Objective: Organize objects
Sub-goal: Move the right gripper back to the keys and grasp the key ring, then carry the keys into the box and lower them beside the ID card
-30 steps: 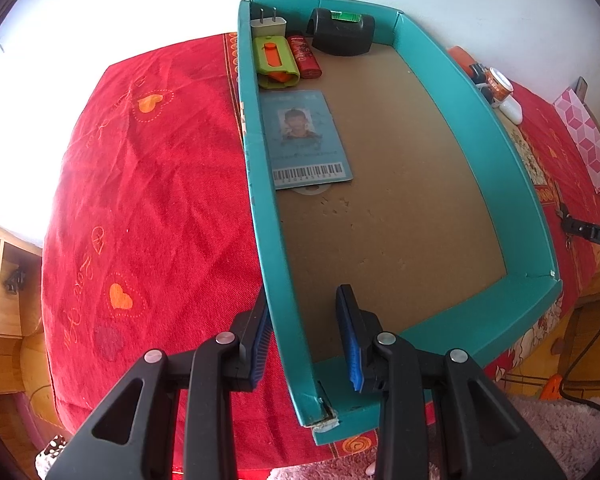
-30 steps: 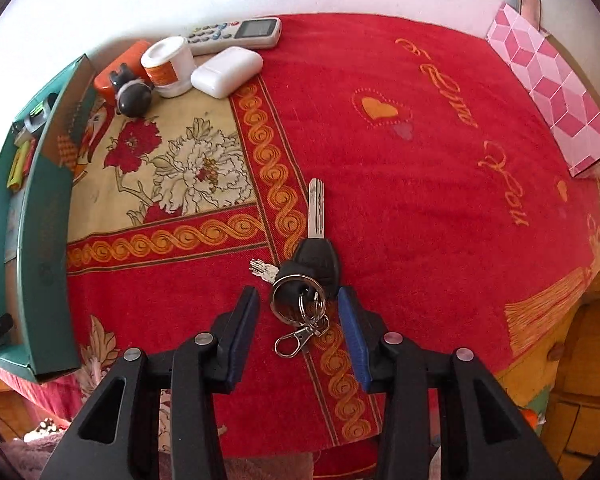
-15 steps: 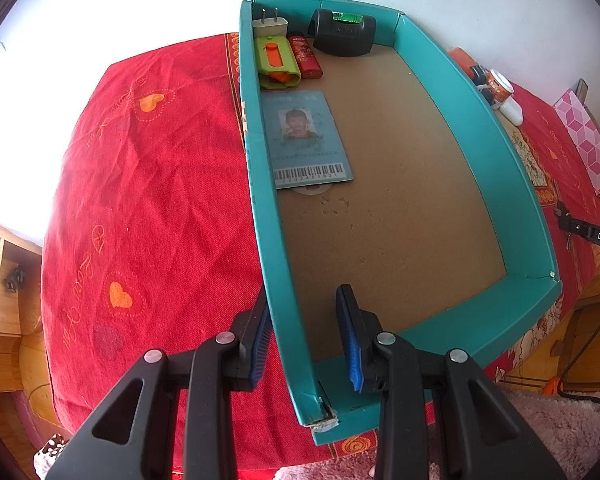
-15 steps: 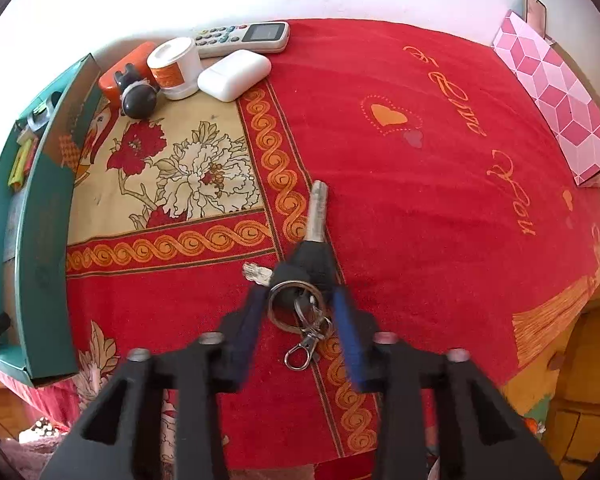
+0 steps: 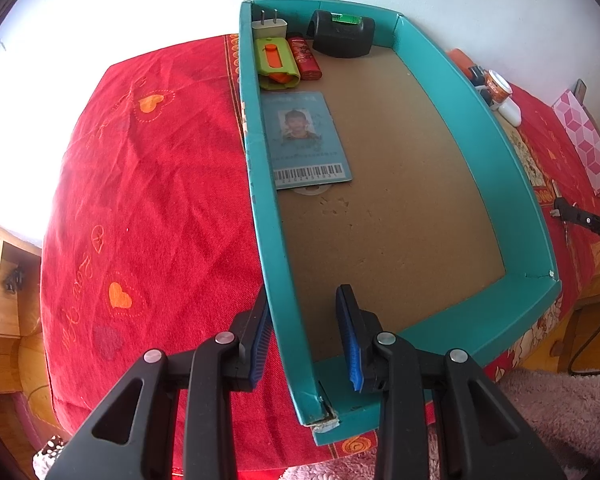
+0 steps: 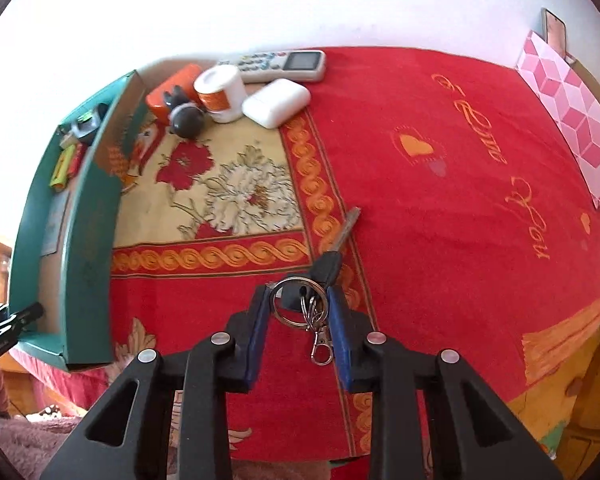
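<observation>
Red cloth (image 6: pixel 440 208) covers the table under me. My right claw (image 6: pixel 299 312) squeezes the key ring (image 6: pixel 296 300), and the key (image 6: pixel 338 240) points away. My left claw (image 5: pixel 304 336) is wide across the teal tray's (image 5: pixel 272 264) near wall. Farther in lie a card (image 5: pixel 306 140) and a lighter (image 5: pixel 305 58).

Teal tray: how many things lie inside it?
6: charger plug, green holder, red lighter and black level at the far end; ID card by the left wall; white disc hidden under it.
</observation>
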`<control>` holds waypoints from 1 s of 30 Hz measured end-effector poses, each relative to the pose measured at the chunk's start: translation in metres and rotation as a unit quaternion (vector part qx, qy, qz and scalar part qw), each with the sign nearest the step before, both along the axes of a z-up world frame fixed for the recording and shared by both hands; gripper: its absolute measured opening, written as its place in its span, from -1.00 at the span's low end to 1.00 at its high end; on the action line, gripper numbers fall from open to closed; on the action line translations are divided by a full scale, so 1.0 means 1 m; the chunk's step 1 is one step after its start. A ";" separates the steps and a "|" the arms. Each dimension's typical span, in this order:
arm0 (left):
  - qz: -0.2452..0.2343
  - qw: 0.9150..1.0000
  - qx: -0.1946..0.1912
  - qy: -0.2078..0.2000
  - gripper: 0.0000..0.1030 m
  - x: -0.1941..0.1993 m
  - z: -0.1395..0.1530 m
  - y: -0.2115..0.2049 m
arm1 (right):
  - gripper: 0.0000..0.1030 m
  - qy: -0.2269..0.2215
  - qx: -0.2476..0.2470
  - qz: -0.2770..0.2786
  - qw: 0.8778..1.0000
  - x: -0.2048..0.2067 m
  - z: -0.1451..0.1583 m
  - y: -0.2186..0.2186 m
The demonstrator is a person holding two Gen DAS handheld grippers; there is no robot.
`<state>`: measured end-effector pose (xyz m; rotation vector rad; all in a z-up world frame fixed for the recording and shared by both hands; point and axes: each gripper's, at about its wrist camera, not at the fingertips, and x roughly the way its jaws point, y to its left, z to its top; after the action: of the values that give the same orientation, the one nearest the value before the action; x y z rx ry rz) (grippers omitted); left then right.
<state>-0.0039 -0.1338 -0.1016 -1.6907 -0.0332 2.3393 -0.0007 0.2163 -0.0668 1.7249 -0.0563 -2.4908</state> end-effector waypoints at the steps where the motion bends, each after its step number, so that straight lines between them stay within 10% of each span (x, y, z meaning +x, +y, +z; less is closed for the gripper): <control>1: 0.002 1.000 0.000 0.000 -0.43 0.000 0.000 0.000 | -0.42 0.001 0.001 0.002 1.000 -0.002 -0.001 -0.003; 30: 0.007 1.000 0.002 0.000 -0.43 0.000 -0.006 0.002 | -0.42 0.114 -0.062 0.188 0.974 -0.016 0.100 -0.122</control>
<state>-0.0041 -0.1316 -0.1081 -1.6947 -0.0495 2.3475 -0.0166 0.0945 0.0335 1.2546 0.1209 -2.3247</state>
